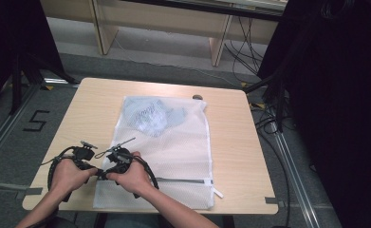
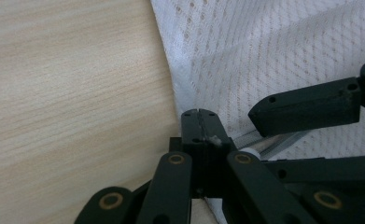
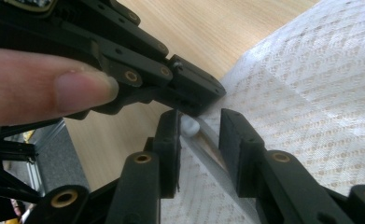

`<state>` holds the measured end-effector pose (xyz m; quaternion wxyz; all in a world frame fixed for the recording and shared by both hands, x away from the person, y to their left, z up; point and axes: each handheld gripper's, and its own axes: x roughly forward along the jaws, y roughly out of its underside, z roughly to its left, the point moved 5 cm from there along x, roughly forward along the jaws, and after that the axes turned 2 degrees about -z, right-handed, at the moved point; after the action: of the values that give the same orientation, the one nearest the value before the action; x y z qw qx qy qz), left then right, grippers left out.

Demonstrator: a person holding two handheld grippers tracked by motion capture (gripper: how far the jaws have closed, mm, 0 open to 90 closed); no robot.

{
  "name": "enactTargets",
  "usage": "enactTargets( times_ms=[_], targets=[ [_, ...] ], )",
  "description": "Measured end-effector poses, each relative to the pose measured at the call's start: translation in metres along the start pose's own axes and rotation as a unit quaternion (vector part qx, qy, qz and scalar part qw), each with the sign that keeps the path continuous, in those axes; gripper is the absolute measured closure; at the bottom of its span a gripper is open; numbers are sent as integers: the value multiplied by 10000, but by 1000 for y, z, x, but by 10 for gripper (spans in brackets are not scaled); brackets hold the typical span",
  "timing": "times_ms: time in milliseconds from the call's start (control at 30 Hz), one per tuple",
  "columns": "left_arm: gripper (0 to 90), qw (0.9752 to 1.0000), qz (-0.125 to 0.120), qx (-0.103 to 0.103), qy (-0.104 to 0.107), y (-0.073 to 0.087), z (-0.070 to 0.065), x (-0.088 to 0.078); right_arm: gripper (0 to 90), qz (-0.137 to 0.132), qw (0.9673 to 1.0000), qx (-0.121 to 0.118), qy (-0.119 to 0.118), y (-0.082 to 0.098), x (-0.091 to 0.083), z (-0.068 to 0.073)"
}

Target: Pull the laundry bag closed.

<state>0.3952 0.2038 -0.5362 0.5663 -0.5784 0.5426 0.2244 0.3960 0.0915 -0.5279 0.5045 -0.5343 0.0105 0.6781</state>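
The mesh bag (image 1: pixel 173 142) lies flat on the tabletop (image 1: pixel 93 109). Up close, the left claw (image 2: pixel 200 114) is clenched on its edge; the right claw (image 3: pixel 201 135) is released, straddling the zipper (image 3: pixel 208 149). From above, hands hide both.

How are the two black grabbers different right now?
The left gripper has its jaws pressed together, pinching the edge of the white mesh bag; the right gripper has its jaws apart, one each side of the bag's zipper. The left gripper sits at the bag's edge by the bare table; the right reaches over the mesh. Both are black and hand-held.
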Motion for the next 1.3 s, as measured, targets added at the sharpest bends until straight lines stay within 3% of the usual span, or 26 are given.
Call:
enactTargets(
  times_ms=[533,767,800,833,967,1033,1167,1300],
  targets=[
    [897,10000,-17,-32,-6,0,0,0,803,143,9998,-20,-102,0,8,5],
    [897,10000,-14,-27,-7,0,0,0,848,186,9996,-158,-110,0,8,5],
    [897,10000,-17,-28,-10,0,0,0,864,270,9994,-223,-28,1,8,4],
    [897,9999,91,142,-35,1,1,-1,865,213,9996,-184,-49,1,8,6],
    [897,10000,-24,7,-83,0,-3,1,867,172,9998,-53,-132,2,8,8],
    [897,9999,-56,37,-119,1,-5,1,868,173,9998,-81,-85,3,7,7],
    [898,9996,-59,165,-199,1,-7,1,869,246,9996,139,-23,6,5,9],
    [898,9994,-11,218,-261,2,-9,0,870,192,9998,92,25,6,3,8]
  ],
)
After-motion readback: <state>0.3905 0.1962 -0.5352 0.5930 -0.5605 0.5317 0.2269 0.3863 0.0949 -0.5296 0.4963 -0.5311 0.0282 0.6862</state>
